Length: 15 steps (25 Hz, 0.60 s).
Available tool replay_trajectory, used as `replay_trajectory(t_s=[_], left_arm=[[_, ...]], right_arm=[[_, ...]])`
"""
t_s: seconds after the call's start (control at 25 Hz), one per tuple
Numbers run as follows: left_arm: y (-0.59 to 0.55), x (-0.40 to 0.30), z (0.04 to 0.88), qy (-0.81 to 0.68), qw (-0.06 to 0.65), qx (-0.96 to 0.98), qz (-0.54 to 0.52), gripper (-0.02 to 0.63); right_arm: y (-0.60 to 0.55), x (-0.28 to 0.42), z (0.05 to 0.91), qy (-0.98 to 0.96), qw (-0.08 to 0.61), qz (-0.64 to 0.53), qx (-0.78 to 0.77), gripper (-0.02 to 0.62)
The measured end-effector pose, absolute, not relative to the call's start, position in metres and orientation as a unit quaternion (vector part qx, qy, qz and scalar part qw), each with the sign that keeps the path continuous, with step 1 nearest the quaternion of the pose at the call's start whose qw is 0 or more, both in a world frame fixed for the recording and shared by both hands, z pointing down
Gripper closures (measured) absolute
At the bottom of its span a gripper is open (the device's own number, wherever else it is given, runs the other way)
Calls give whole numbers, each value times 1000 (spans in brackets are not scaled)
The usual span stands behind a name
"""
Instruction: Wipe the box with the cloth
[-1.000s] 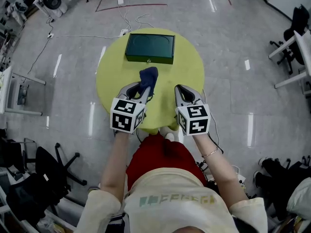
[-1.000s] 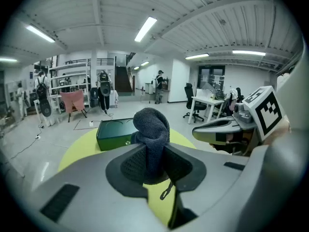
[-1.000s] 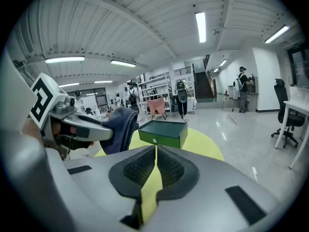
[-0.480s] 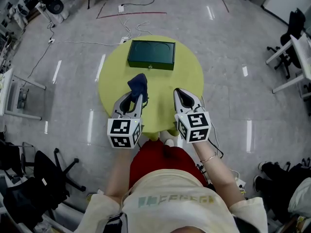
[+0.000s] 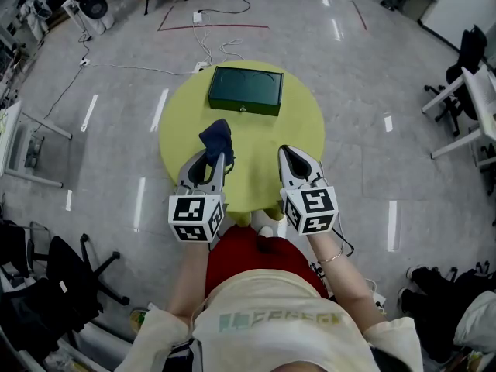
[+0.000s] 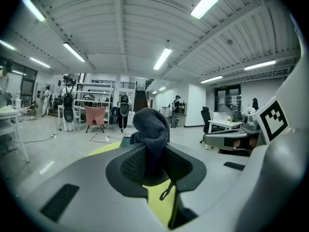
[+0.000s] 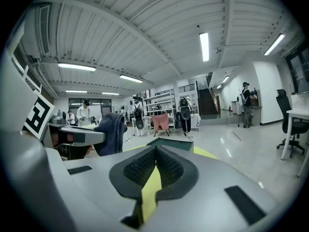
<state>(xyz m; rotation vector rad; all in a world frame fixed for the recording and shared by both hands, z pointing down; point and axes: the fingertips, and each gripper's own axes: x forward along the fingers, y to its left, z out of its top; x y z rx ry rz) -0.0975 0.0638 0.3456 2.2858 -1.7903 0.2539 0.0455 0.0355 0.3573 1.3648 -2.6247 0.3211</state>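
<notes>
Presently the left tool (image 6: 154, 164) is clenched on the cloth (image 6: 150, 129). Its two padded jaws are drawn in against the fabric, with only a narrow slit below through which the yellow-green worktop (image 5: 304, 126) shows. The cloth is dark blue and bunched. One end is pinched between the jaws, and the rest rises past the tips in a rounded fold.

In the head view that fold lies ahead of the left tool, over the worktop's near middle. Whether the cloth touches the surface cannot be told.

The right tool (image 7: 155, 167) is closed with nothing between its jaws. The pads meet at the top, and a thin wedge of worktop shows beneath them. It sits level with the left tool, at the worktop's near edge and apart from the cloth.

The box (image 5: 245, 90) is dark green and rectangular, and it rests flat with its lid down on the far part of the round worktop. Its long axis runs left to right across the head view, the right end set slightly nearer the person. A small pale clasp (image 5: 242, 108) on its near long side faces both tools.

Box and cloth are well apart, with bare worktop between them. Neither tool touches the box.
</notes>
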Motion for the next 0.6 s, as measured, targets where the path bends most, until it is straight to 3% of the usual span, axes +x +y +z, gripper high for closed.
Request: replay_trajectory(t_s=[0.6], left_arm=[[86,-93,325,-626,94,771,66,514]], right_arm=[[54,54,337,-885,55,98,452,558]])
